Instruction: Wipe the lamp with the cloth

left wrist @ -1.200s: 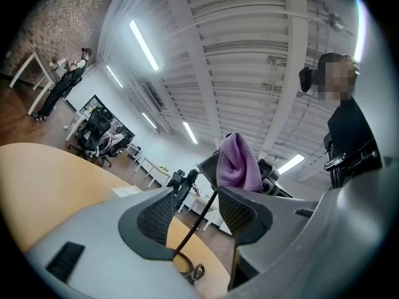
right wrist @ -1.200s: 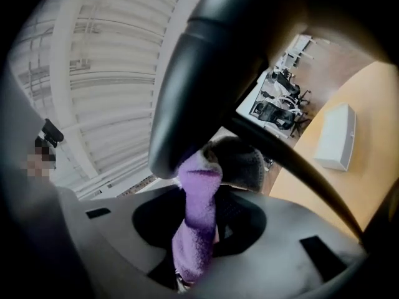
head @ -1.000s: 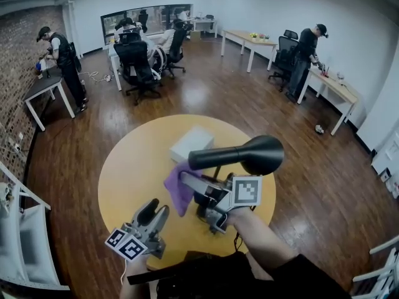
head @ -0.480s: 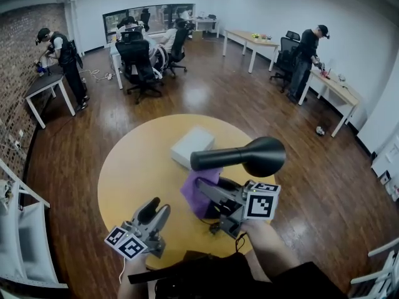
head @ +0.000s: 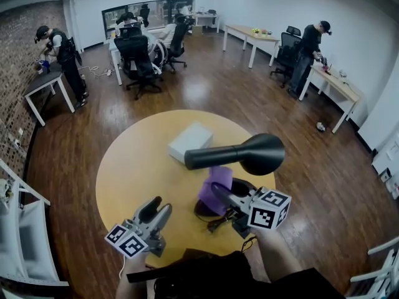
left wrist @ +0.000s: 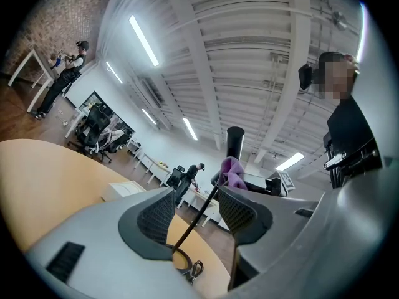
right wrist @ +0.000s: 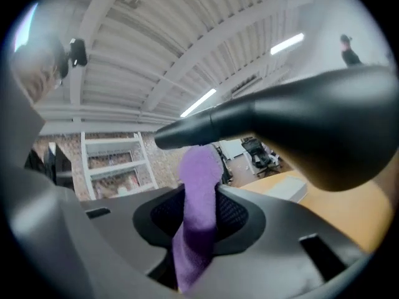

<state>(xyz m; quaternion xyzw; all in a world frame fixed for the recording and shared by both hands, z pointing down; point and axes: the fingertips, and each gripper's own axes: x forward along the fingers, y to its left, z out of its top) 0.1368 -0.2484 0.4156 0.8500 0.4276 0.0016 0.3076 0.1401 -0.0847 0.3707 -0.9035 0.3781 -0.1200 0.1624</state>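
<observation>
A black desk lamp [head: 249, 153] stands on the round yellow table [head: 124, 167], its long head lying level above its base [head: 202, 212]. My right gripper [head: 219, 193] is shut on a purple cloth [head: 216, 184], which sits just under the lamp's head and above the base. In the right gripper view the cloth [right wrist: 198, 217] is pinched between both pads, with the lamp head [right wrist: 299, 117] right above it. My left gripper [head: 156, 208] stands open and empty at the table's front left. In its own view my left gripper [left wrist: 196, 212] looks toward the lamp [left wrist: 235, 143] and the cloth [left wrist: 233, 171].
A white box [head: 190, 140] lies on the table behind the lamp. The lamp's cord [head: 218, 222] is bundled by the base. Office chairs [head: 138, 61], desks and several people stand further back. A white shelf [head: 25, 242] is at the left.
My right gripper has carried the cloth rightward and down, from the left of the lamp's head to beneath it, and has rolled. The left gripper has stayed put.
</observation>
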